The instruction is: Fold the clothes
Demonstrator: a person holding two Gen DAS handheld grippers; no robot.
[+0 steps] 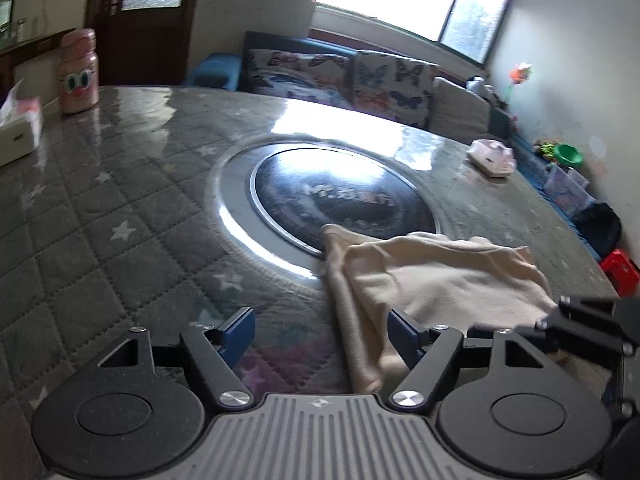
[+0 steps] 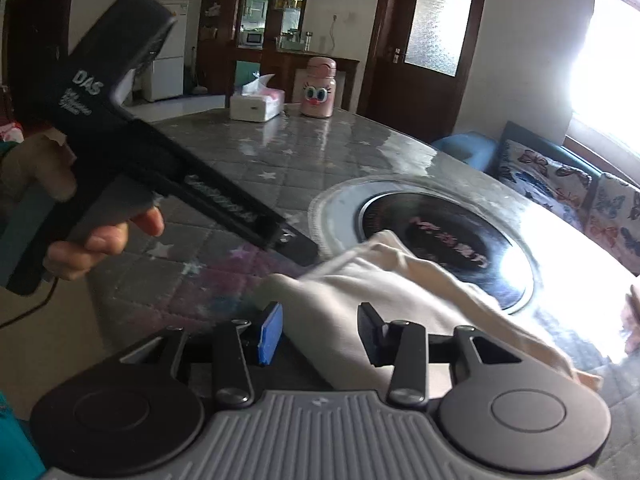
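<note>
One grey quilted star-print table (image 1: 120, 200) carries the cream folded cloth garment (image 1: 440, 276) beside its round black inset plate (image 1: 340, 200). Left tongs (image 1: 322, 332) and right tongs (image 2: 318, 330) stand apart, gripping nothing; either could snag and undo the fold.

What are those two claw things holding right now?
Nothing. The left gripper and right gripper both stand open; the cream garment lies loose on the table.

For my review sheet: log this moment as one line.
left gripper: open, empty | right gripper: open, over cloth | cloth: cream, crumpled on table, partly over round insert
</note>
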